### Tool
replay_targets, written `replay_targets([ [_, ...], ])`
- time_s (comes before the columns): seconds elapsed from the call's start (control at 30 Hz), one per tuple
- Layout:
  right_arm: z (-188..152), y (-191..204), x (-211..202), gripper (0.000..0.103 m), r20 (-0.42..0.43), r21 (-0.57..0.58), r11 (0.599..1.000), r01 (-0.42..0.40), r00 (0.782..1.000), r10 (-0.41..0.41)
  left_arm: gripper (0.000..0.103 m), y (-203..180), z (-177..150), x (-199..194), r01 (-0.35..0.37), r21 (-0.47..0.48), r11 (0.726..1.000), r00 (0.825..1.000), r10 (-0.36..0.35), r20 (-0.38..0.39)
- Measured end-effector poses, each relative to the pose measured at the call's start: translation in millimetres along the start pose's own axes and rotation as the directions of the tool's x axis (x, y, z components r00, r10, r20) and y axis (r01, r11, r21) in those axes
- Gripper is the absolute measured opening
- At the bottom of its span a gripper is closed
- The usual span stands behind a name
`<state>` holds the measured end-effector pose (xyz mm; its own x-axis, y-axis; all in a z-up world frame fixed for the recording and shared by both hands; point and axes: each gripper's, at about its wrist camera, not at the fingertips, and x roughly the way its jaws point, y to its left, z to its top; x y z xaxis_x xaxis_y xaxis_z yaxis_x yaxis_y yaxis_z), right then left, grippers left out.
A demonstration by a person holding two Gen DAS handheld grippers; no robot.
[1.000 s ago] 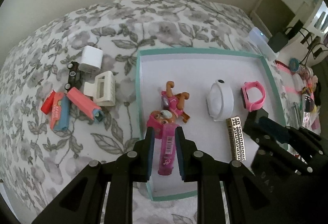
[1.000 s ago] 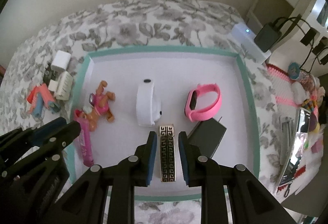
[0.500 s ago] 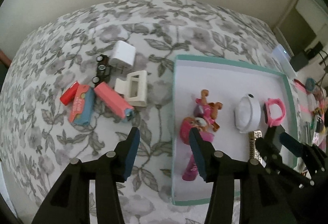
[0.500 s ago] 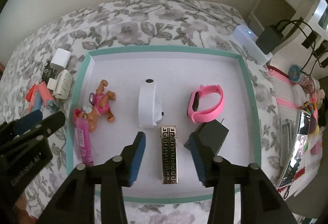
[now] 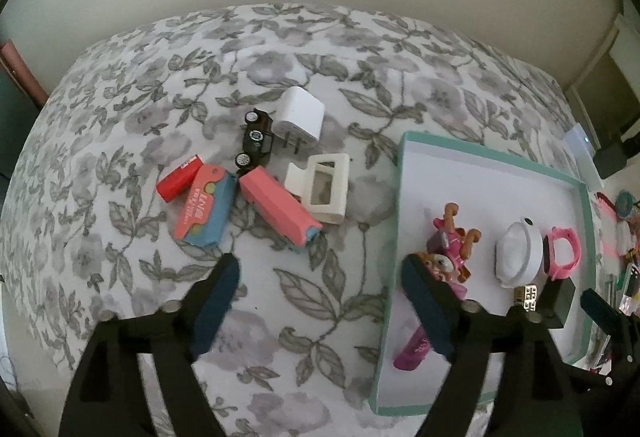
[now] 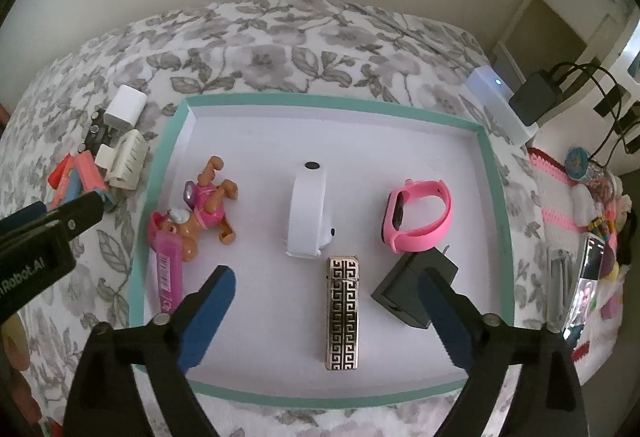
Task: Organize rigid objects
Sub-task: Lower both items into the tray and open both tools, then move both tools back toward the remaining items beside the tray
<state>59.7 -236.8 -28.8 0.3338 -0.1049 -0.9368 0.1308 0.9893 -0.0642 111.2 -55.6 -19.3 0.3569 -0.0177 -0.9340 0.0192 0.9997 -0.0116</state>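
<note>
Jaws of both grippers were seen spread wide, having just been opening, with nothing pressed between the pads. The left gripper (image 5: 320,293) was held above the flowered bedspread (image 5: 320,49), its right-hand finger over the near-left corner of the teal-rimmed tray (image 6: 332,105) — bare cloth lay between its fingers. The right gripper (image 6: 326,301) was held over the tray, and the patterned gold-and-black bar (image 6: 342,313) lay flat between its fingers, untouched by either pad.

Inside the tray were laid out a pink tube (image 6: 166,277) and a pink-dressed toy dog (image 6: 200,213) at the left wall, a white band (image 6: 306,213) in the middle, a pink watch (image 6: 420,217) to its right, and a black charger (image 6: 404,293) just beside the bar.

Outside the tray, on the bedspread, a loose cluster was left — a white plug (image 5: 300,115), a black toy car (image 5: 256,141), a cream hair clip (image 5: 320,189), a pink box (image 5: 280,211), a pink-and-blue box (image 5: 204,211) and a red box (image 5: 179,183), several of them touching.
</note>
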Motion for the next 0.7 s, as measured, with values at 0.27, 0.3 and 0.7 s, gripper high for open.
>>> replay_targets([
  [0.27,1.0,-1.0,-0.6,0.103,0.037,0.023,1.000,0.000,0.999,-0.001,0.095,11.3,1.7,0.0,0.005,-0.046,0.999,1.000,-0.004,0.024],
  [0.3,1.0,-0.9,-0.1,0.103,0.039,0.024,1.000,-0.001,0.999,0.000,0.095,13.2,2.1,-0.5,0.007,-0.054,0.999,1.000,-0.006,0.029],
  [0.7,5.1,11.8,-6.5,0.103,0.132,0.030,0.995,-0.099,0.987,0.094,0.096,56.1,14.4,-14.9,-0.027,-0.132,0.991,0.985,0.049,0.164],
])
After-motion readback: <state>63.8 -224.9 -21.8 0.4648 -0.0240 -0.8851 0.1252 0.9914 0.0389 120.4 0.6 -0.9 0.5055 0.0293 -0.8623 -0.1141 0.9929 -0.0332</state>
